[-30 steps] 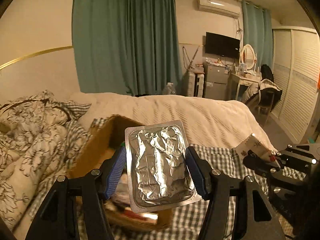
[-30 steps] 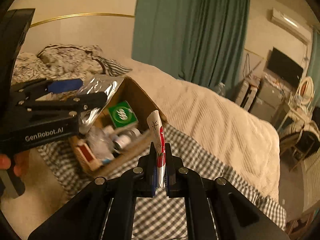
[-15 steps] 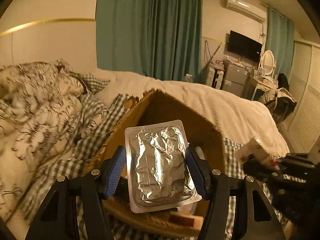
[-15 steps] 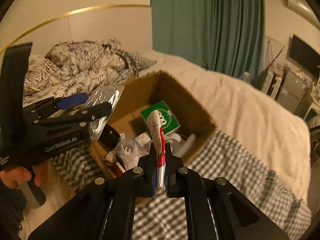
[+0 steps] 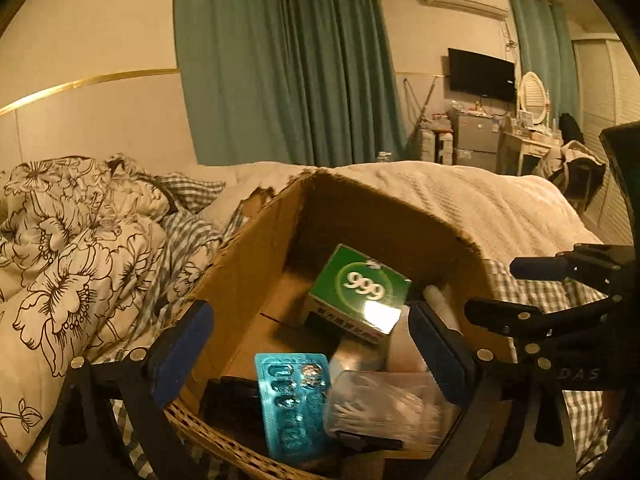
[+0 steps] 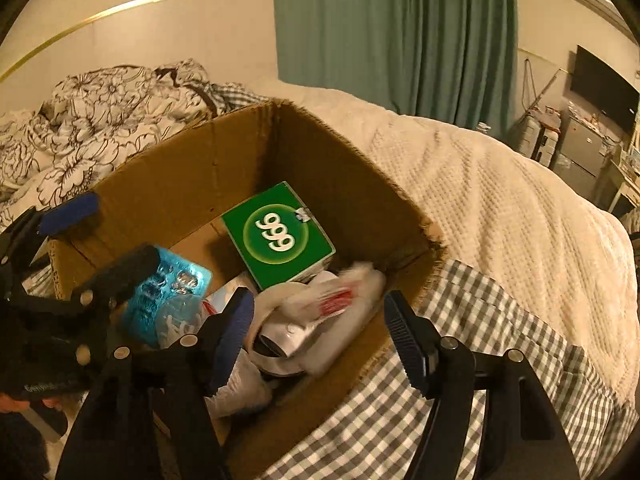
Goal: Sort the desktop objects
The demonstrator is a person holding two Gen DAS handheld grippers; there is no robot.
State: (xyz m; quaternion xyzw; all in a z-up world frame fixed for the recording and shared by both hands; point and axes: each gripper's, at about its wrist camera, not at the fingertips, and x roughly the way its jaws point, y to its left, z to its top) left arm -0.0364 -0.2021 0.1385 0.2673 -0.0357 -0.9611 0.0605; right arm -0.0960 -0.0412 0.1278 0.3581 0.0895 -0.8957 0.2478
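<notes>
An open cardboard box (image 5: 256,276) (image 6: 192,176) stands on the bed. Inside lie a green "999" box (image 5: 358,292) (image 6: 278,236), a blue blister pack (image 5: 294,400) (image 6: 164,296), a clear bag (image 5: 384,408) and other items. A white and red sachet (image 6: 340,296), blurred, is at the box's right side. My left gripper (image 5: 308,356) is open and empty above the box's near edge. My right gripper (image 6: 316,336) is open and empty above the box; it also shows in the left wrist view (image 5: 560,300).
The box rests on a checked cloth (image 6: 460,380) over a cream blanket (image 6: 500,208). A flowered quilt (image 5: 60,264) is bunched to the left. Teal curtains (image 5: 288,64), a television (image 5: 480,74) and a dresser stand beyond the bed.
Both grippers have opened. The blister pack has left my left gripper and lies in the box. The sachet has left my right gripper and is at the box. Both grippers moved closer over the box.
</notes>
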